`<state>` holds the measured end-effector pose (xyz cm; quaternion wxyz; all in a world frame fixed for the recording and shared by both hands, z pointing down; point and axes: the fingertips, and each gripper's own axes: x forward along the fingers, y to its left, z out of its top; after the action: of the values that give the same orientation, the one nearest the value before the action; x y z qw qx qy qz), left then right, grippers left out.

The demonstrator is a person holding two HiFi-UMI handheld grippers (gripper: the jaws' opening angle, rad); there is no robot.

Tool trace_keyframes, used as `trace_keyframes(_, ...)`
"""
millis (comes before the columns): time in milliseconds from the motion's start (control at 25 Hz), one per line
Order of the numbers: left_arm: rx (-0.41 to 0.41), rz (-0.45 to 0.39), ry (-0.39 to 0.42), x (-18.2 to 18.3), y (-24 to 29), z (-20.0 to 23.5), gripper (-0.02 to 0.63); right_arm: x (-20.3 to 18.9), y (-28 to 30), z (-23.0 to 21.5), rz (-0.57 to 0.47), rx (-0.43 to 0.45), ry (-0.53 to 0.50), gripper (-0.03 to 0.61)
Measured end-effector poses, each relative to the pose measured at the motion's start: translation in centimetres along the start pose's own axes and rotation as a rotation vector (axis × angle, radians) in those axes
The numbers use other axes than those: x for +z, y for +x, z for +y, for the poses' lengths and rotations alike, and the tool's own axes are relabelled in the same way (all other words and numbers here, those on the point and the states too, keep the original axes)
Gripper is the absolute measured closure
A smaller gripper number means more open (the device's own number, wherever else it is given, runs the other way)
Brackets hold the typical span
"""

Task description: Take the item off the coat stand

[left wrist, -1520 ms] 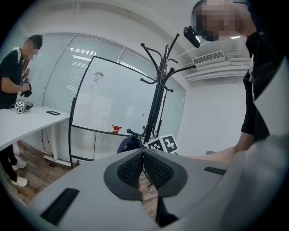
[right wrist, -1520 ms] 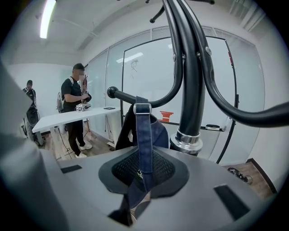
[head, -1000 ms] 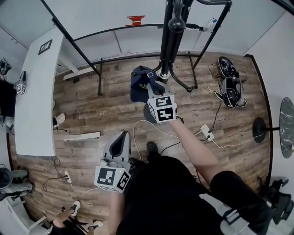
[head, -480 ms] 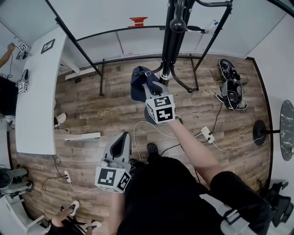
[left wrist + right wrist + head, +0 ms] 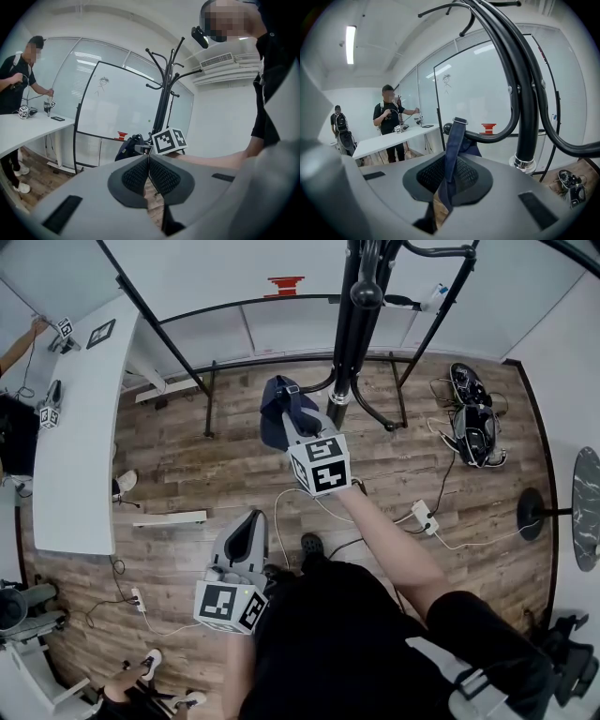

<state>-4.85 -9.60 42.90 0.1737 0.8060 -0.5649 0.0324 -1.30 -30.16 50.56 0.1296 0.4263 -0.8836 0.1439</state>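
Our right gripper (image 5: 449,177) has its jaws clamped narrow on the strap (image 5: 453,145) of a navy cap (image 5: 276,412). The cap hangs just beside the black coat stand (image 5: 352,329), at one of its lower hooks (image 5: 492,137). The strap's top sits right at that hook's knobbed tip, though we cannot tell whether it is looped over it. Our left gripper (image 5: 149,171) is low by our body, well apart from the stand, with its jaws together and nothing between them.
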Motion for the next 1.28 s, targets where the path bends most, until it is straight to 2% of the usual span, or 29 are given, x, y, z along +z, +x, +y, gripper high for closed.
trace_keyframes(360, 0.005, -0.004, -0.003, 0.0, -0.1, 0.2, 0.594, 1.0, 0.3, 1.9, -0.012, 0.032, -0.047, 0.529)
trace_keyframes(880, 0.015, -0.015, -0.018, -0.2, -1.1, 0.8, 0.594, 0.0, 0.5, 3.3, 0.018, 0.047, -0.093, 0.529)
trace_keyframes(1280, -0.006, -0.022, -0.022, 0.4, -3.9, 3.4, 0.594, 0.4, -0.3, 6.8, 0.008, 0.049, -0.108, 0.529)
